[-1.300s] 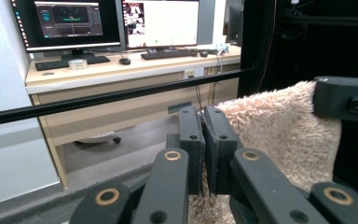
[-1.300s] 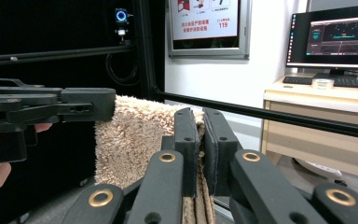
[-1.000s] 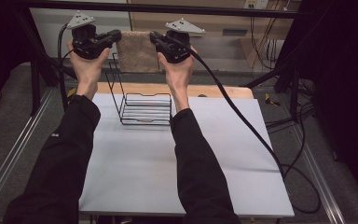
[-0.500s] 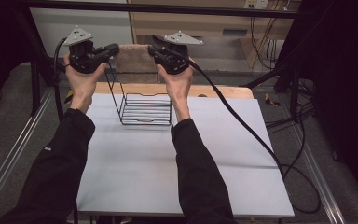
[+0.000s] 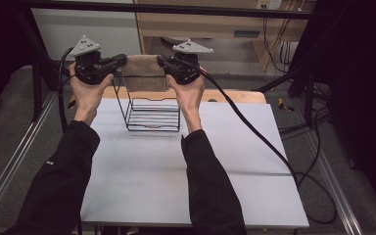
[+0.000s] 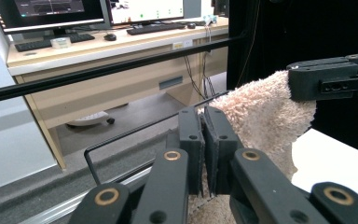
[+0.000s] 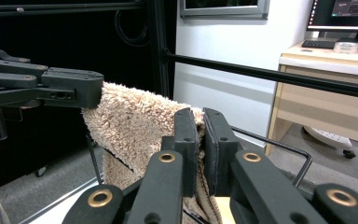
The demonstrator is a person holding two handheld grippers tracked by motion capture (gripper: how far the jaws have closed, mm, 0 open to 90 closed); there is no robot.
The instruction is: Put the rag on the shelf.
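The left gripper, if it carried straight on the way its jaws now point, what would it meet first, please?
Most likely the right gripper. The left gripper is shut on one end of the towel and points along it at the other gripper, which clamps the far end. In the left gripper view that gripper sits slightly off-centre, so depth is uncertain.

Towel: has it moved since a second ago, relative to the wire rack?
Yes. The towel, pinched between the left claw and right claw, has come down toward the wire rack, now overlapping the rack's top rail in the high view.
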